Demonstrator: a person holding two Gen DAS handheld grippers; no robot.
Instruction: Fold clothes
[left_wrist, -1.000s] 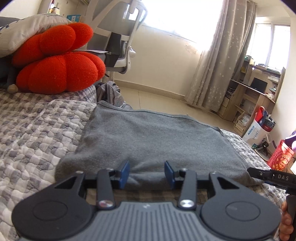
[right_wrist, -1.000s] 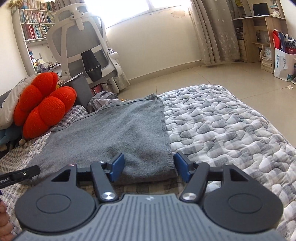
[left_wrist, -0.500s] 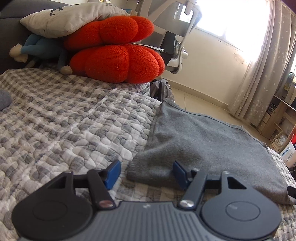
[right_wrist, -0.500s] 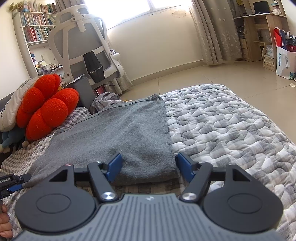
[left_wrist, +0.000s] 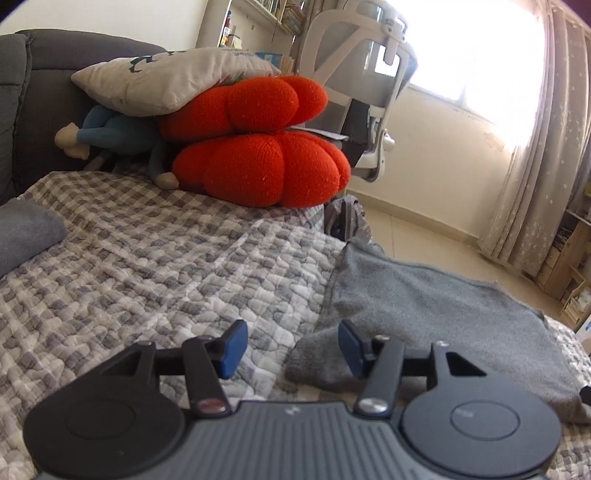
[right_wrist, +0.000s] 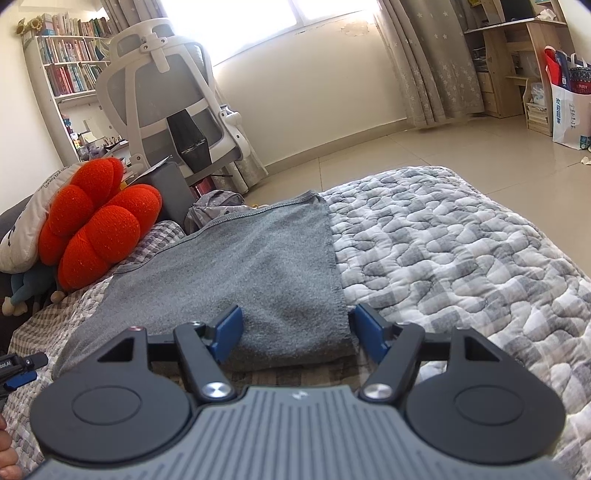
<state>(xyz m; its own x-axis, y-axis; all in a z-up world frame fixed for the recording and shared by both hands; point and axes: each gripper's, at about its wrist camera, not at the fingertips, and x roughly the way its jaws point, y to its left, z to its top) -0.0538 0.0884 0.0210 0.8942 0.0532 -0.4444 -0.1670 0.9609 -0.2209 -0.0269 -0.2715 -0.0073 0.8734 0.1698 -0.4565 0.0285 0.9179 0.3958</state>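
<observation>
A grey cloth (right_wrist: 229, 273) lies flat on the quilt (right_wrist: 461, 266), folded, its far edge near the bed's far side. The left gripper (left_wrist: 290, 347) is closing, its pads apart around the cloth's near left corner without pressing it. The right gripper (right_wrist: 295, 334) stands wide around the near right corner, pads clear of the fabric. Red cushions (left_wrist: 258, 147) sit far left.
</observation>
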